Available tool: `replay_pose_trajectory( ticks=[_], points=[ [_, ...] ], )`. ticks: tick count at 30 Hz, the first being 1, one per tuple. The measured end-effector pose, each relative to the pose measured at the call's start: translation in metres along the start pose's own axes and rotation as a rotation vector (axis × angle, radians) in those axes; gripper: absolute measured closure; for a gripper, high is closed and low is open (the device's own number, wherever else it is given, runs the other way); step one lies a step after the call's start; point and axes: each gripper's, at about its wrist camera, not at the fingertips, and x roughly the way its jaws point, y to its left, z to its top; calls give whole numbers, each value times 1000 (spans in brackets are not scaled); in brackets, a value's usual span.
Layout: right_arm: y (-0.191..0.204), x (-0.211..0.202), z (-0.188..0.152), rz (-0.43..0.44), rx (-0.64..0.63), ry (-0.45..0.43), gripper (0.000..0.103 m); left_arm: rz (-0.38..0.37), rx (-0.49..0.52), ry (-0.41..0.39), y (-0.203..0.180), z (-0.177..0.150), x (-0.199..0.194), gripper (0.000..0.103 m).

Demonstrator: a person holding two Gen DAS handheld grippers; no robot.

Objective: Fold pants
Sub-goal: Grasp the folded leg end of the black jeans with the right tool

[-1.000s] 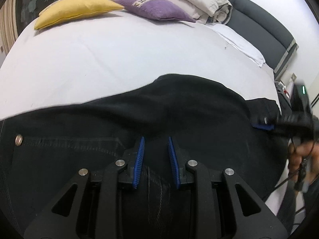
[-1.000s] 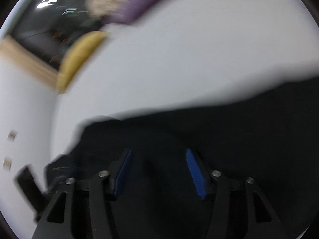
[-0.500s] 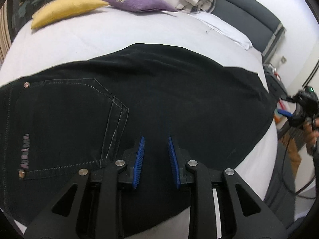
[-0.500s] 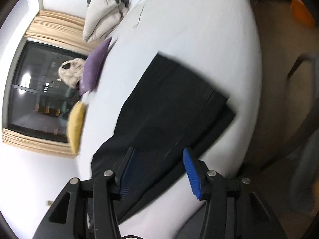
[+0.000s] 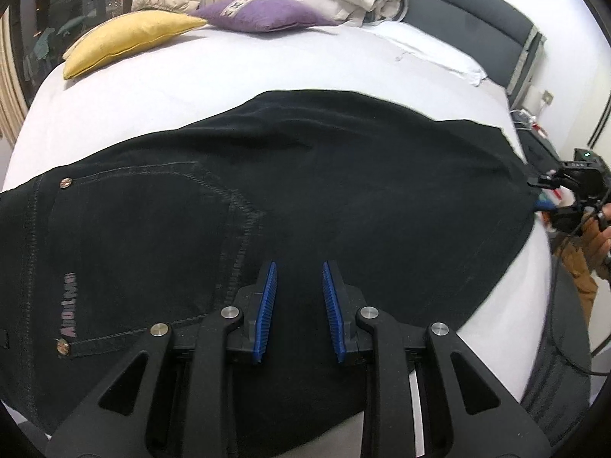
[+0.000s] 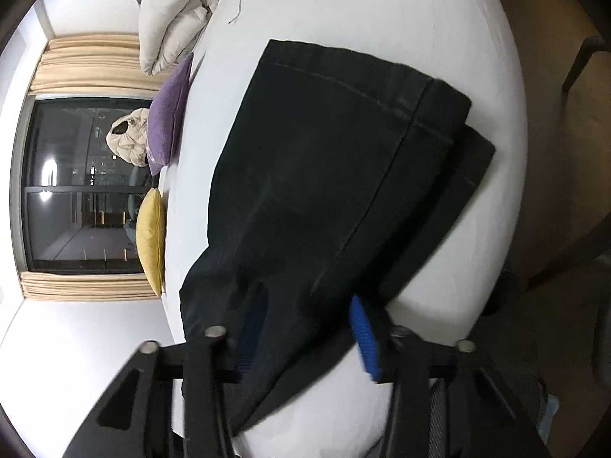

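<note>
Pants (image 5: 305, 198) lie flat across the bed (image 5: 229, 87), hems toward three o'clock, while my left gripper (image 5: 299, 301) and right gripper (image 6: 305, 332) hover empty above them, right jaws just narrowing, probably ready for folding.

Both fisheye views were brightly and evenly lit from overhead, and the white bed sheet (image 5: 198, 87) came close to washing out. The black pants (image 5: 305, 191) swallowed the light, so only seams and stitching showed detail. Beyond the pants, the window (image 6: 76, 183) was dark with small lamp reflections on the glass. Straight lines bowed hard toward the rims, where black vignetting closed the corners. The left wrist view was sharp. The right wrist view was softer, and the right hand-held gripper (image 6: 305, 336) was smeared by motion blur below the pants.
</note>
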Motion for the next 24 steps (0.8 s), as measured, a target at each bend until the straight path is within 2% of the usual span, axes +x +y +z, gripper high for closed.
replay_pose_trajectory(
  ticks=[1,2,5,10,12,14,18,20,22,24],
  points=[
    [7,-4,2,-2,-10,2,89,5,-5,11,3,-1,0,79],
    [11,-6,1,-8,-25,1,93,1,-7,17,8,0,3,79],
    [17,-17,-1,-20,-56,-14,96,19,33,36,7,0,5,79],
    [21,-35,-12,-18,-59,-25,98,53,115,75,-1,-8,-1,79],
    [6,-30,-14,-53,-43,-8,98,40,113,81,1,-16,-6,79],
    [-7,-18,-14,-37,19,6,99,36,110,76,3,-21,-9,79],
    [11,-24,-16,-62,-36,-26,99,37,89,43,3,-29,-24,79],
    [14,-28,-16,-60,-36,-32,99,45,86,4,6,-26,-34,79],
    [32,-35,-17,-64,-92,-59,99,41,67,-33,8,-27,-46,79],
    [36,-31,-12,-79,-100,-59,99,51,70,-22,11,-27,-45,79]
  ],
)
